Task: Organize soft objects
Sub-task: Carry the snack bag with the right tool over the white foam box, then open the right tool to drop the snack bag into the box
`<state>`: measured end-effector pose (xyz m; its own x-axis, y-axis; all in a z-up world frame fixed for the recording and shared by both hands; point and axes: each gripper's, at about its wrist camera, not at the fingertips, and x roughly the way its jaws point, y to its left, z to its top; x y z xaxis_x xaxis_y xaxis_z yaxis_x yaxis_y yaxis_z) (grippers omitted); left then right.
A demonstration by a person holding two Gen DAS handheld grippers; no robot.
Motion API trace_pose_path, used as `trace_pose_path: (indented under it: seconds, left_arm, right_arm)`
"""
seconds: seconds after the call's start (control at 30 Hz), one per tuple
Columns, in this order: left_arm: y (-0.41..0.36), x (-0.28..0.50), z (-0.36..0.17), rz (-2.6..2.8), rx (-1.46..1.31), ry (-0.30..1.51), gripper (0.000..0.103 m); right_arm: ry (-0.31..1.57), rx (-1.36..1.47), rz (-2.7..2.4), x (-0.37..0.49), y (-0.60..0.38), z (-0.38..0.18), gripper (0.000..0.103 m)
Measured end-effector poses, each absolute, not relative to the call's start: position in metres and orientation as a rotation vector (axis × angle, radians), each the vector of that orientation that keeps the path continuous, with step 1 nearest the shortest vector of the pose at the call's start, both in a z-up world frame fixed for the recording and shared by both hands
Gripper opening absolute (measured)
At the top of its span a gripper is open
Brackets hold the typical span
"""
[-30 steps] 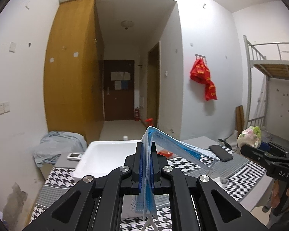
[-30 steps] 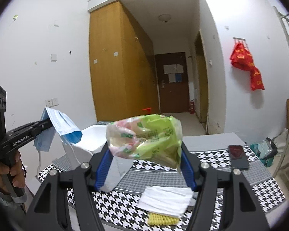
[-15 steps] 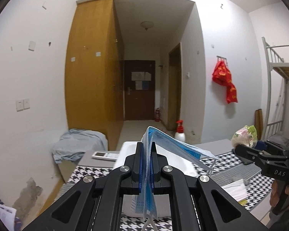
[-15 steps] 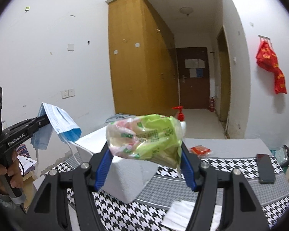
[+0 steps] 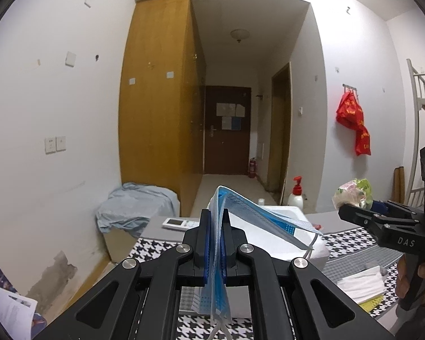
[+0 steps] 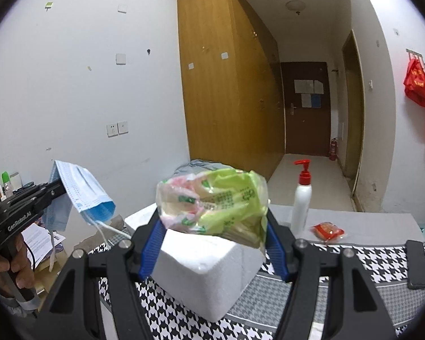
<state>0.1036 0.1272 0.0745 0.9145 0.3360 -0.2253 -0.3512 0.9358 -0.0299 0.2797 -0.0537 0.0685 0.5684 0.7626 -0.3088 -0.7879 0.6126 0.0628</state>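
My left gripper (image 5: 215,221) is shut on a stack of blue face masks (image 5: 257,218) that droop to the right over a white foam box (image 5: 297,240); in the right wrist view that gripper (image 6: 61,188) holds the masks (image 6: 83,189) at the left. My right gripper (image 6: 212,226) is shut on a green and pink plastic packet of tissues (image 6: 212,201), held in the air just above the foam box (image 6: 206,272). In the left wrist view the right gripper (image 5: 351,208) and its packet (image 5: 352,192) are at the right edge.
The box stands on a table with a houndstooth cloth (image 6: 388,260). A white pump bottle with a red top (image 6: 301,198), a small red packet (image 6: 327,231), a dark phone (image 6: 416,263), a remote (image 5: 180,223), white tissues (image 5: 362,283). A cloth-covered box (image 5: 133,206) stands by the wall.
Both grippers have swung leftward with their loads still held. The foam box now sits closer under the right gripper, and the pump bottle has come into view.
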Motion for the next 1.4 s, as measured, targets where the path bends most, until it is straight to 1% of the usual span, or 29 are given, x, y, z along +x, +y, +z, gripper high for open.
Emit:
trace_pose_path:
  seconds: [0.47, 1.2, 1.33, 1.4]
  left_arm:
    - [0.154, 0.104, 0.059, 0.389, -0.11, 0.264, 0.006]
    - [0.167, 0.107, 0.055, 0.4, -0.143, 0.274, 0.006]
    - [0.169, 0.107, 0.055, 0.405, -0.148, 0.273, 0.006]
    - [0.169, 0.107, 0.056, 0.403, -0.149, 0.273, 0.006]
  right_arm:
    - [0.389, -0.146, 0.927, 0.297, -0.001, 0.065, 0.069]
    - [0.485, -0.248, 0.908, 0.321, 0.058, 0.045, 0.069]
    - [0.504, -0.262, 0.903, 0.325, 0.064, 0.041, 0.071]
    - [0.508, -0.27, 0.898, 0.325, 0.066, 0.039, 0.075]
